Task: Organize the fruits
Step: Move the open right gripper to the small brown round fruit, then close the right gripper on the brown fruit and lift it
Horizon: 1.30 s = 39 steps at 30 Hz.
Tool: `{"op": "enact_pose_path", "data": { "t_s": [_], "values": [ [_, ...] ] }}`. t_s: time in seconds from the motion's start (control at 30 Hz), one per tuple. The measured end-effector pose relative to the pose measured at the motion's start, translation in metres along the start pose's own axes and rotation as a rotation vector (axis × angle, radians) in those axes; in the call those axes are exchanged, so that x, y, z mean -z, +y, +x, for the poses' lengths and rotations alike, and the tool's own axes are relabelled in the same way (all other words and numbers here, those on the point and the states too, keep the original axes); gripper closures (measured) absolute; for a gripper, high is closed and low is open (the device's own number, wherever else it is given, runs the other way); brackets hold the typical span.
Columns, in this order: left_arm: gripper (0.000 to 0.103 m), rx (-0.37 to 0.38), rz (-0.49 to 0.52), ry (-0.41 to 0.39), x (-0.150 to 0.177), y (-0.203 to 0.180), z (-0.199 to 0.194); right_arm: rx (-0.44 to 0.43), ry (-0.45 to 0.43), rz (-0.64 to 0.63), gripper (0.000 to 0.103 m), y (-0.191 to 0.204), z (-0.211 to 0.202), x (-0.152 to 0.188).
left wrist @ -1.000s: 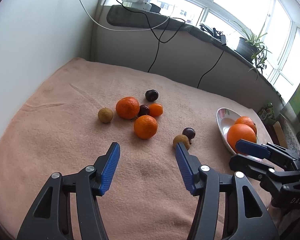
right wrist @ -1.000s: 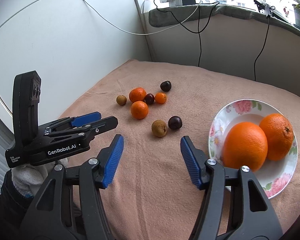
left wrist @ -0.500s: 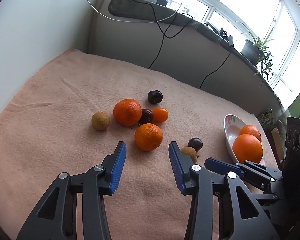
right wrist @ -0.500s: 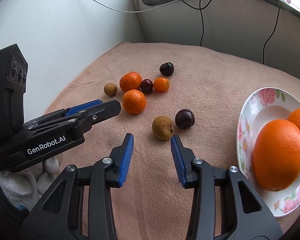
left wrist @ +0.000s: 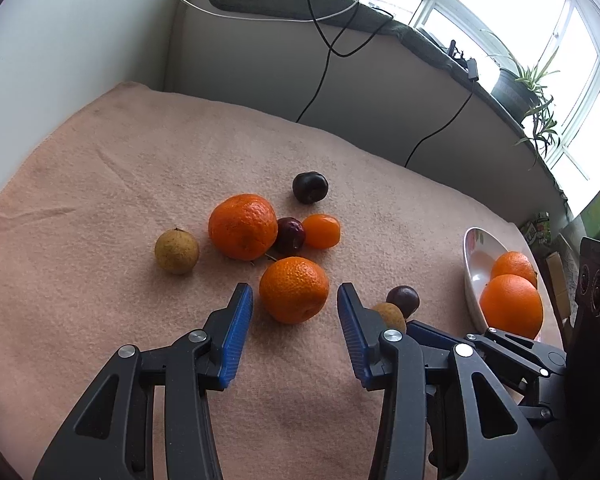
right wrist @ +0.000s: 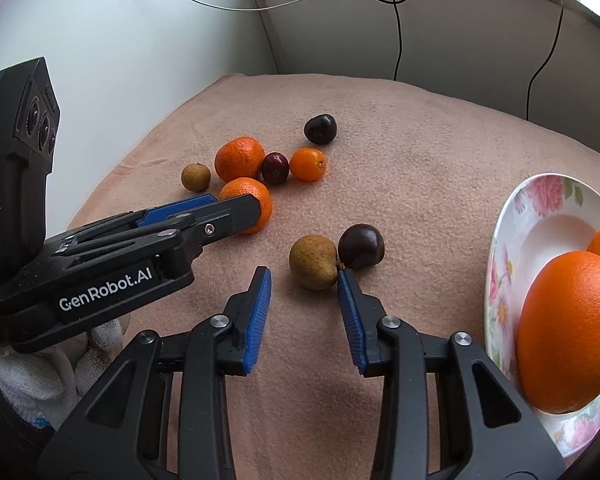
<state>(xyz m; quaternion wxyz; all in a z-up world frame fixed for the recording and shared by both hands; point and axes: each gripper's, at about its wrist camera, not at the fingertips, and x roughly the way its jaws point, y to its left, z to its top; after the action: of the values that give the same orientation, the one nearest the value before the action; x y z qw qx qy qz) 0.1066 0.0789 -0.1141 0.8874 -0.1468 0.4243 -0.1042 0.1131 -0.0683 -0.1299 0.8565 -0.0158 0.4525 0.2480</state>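
Note:
My left gripper (left wrist: pixel 295 298) is open, its blue pads flanking the near mandarin (left wrist: pixel 294 290) with a gap on each side. Behind it lie a bigger mandarin (left wrist: pixel 242 226), a brown round fruit (left wrist: pixel 177 251), two dark plums (left wrist: pixel 310 187) and a kumquat (left wrist: pixel 321 231). My right gripper (right wrist: pixel 303 280) is closing, its tips just short of a second brown fruit (right wrist: pixel 313 262) that touches a dark plum (right wrist: pixel 361 246); the pads press on nothing. The flowered plate (right wrist: pixel 540 208) at the right holds two oranges (right wrist: pixel 568 332). The left gripper (right wrist: pixel 236 206) shows side-on by the mandarin (right wrist: pixel 260 200).
A pink cloth (left wrist: pixel 100 320) covers the table. A white wall runs along the left and a low wall with hanging black cables (left wrist: pixel 320 64) along the back. A potted plant (left wrist: pixel 520 88) stands on the sill. A white-gloved hand (right wrist: pixel 32 376) holds the left gripper.
Both grippers moved forward and down toward the fruit, and their jaws narrowed. The left now brackets the near mandarin, and the right tips have reached the brown fruit.

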Motion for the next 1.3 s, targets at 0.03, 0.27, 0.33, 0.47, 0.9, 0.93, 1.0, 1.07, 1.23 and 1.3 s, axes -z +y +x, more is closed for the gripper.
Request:
{"op": "enact_pose_path", "data": {
  "t_s": [0.03, 0.27, 0.33, 0.47, 0.9, 0.93, 1.0, 1.07, 1.23, 1.3],
  "values": [
    [0.060, -0.003, 0.002, 0.004, 0.000, 0.000, 0.002, 0.006, 0.002, -0.004, 0.066, 0.000, 0.001, -0.001],
    [0.067, -0.009, -0.003, 0.013, 0.000, 0.001, 0.008, 0.015, 0.011, -0.001, 0.076, -0.002, 0.008, -0.001],
    [0.068, -0.012, 0.000, 0.011, 0.000, 0.001, 0.007, 0.014, 0.010, 0.000, 0.076, -0.002, 0.008, -0.001],
    [0.068, -0.013, 0.000, 0.008, 0.000, 0.000, 0.006, 0.006, 0.004, 0.004, 0.076, -0.003, 0.005, -0.001],
    [0.069, -0.006, 0.014, -0.015, 0.001, -0.007, -0.007, -0.013, -0.048, 0.005, 0.076, -0.001, -0.023, 0.002],
    [0.069, -0.005, 0.014, -0.018, 0.000, -0.007, -0.008, -0.012, -0.055, 0.003, 0.076, -0.001, -0.026, 0.002],
    [0.069, -0.005, 0.012, -0.021, 0.000, -0.008, -0.009, -0.014, -0.066, 0.003, 0.076, -0.002, -0.033, 0.001],
    [0.069, -0.003, 0.012, -0.025, 0.001, -0.008, -0.010, -0.011, -0.080, 0.001, 0.076, -0.003, -0.041, 0.002],
    [0.069, 0.020, 0.005, -0.034, 0.000, -0.012, -0.015, -0.006, -0.117, 0.017, 0.076, -0.014, -0.059, -0.001],
    [0.069, 0.032, 0.006, -0.037, -0.002, -0.016, -0.016, -0.004, -0.131, 0.023, 0.076, -0.019, -0.066, -0.003]
  ]
}}
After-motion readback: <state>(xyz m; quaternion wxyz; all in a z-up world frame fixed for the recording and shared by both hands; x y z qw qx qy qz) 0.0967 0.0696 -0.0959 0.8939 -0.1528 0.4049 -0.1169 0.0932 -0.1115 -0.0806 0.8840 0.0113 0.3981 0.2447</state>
